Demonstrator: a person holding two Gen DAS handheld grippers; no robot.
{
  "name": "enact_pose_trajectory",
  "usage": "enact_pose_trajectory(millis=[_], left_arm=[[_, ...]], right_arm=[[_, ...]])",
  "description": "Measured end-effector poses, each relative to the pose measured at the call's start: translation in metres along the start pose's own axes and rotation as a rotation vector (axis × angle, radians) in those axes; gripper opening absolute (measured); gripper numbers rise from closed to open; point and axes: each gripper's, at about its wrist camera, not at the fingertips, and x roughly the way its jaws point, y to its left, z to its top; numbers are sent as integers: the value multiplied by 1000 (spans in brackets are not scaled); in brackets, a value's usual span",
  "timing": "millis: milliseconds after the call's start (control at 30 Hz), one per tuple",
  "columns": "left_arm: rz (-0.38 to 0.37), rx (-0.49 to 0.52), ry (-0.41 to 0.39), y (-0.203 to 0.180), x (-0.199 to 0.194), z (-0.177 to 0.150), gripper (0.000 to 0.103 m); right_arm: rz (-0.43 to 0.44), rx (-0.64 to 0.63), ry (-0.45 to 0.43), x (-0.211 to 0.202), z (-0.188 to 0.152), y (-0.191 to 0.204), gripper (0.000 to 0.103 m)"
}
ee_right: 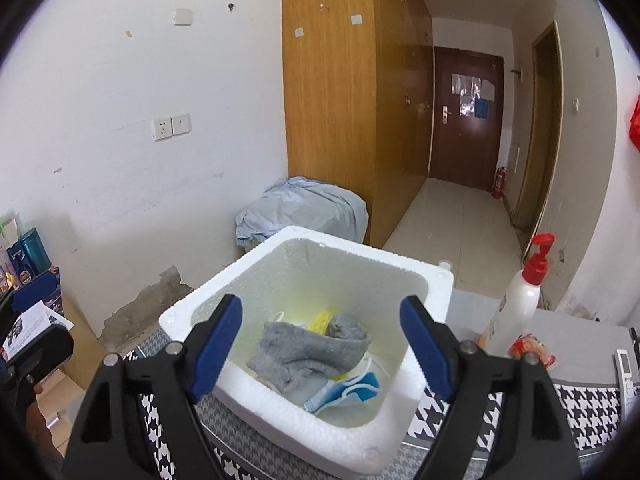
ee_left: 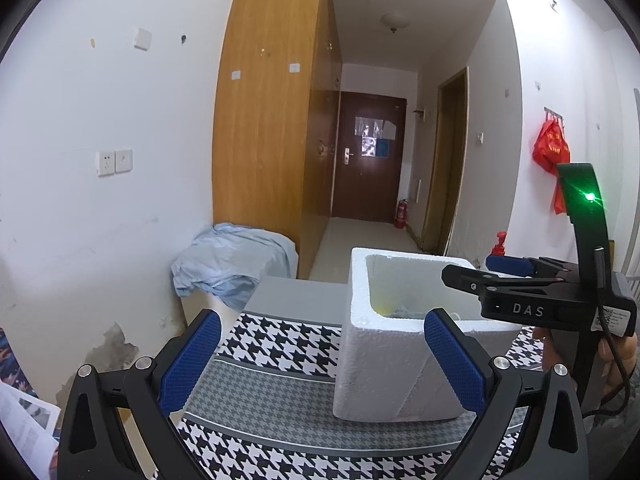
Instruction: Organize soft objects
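While both grippers hang over the table, this is what each camera shows.

Left wrist view:
Left gripper (ee_left: 322,354): its blue fingers are spread wide apart and hold nothing.
Foam box (ee_left: 384,364): white, standing on the houndstooth tablecloth (ee_left: 276,344), just past the right finger.
Right gripper (ee_left: 476,276): seen from the side above the box's right edge; I cannot tell from here how its fingers stand.
Blue sheet (ee_left: 236,260): bunched up on something low by the wooden wardrobe (ee_left: 272,120).

Right wrist view:
Right gripper (ee_right: 322,346): fingers wide apart, nothing between them, hanging over the open foam box (ee_right: 240,384).
Gray sock (ee_right: 308,350): crumpled inside the box, on top of the other soft things.
Blue face mask (ee_right: 352,390): inside the box, partly under the sock.
Yellow thing (ee_right: 322,320): peeks out behind the sock; too hidden to name.
Pump bottle (ee_right: 520,304): white with a red top, upright on the table right of the box.
Red packet (ee_right: 532,350): lies just in front of the bottle.
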Motion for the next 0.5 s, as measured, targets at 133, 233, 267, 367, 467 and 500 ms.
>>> enact_pose_trajectory(millis=[133, 233, 267, 367, 467, 500], left_arm=[[-3, -4, 2, 0, -3, 0, 102], [-5, -1, -2, -2, -7, 0, 102], [-7, 0, -3, -2, -9, 0, 102], [-8, 9, -13, -6, -13, 0, 102], [-11, 10, -16, -7, -16, -1, 102], [-13, 8, -16, -7, -17, -1, 102]], right_arm=[[8, 7, -13, -10, -2, 0, 85], [7, -1, -20, -18, -3, 0, 85], [7, -3, -24, -22, -4, 1, 85], [9, 2, -36, -30, -6, 0, 85], [4, 7, -46, -36, -9, 0, 85], [4, 10, -50, -40, -11, -1, 85]])
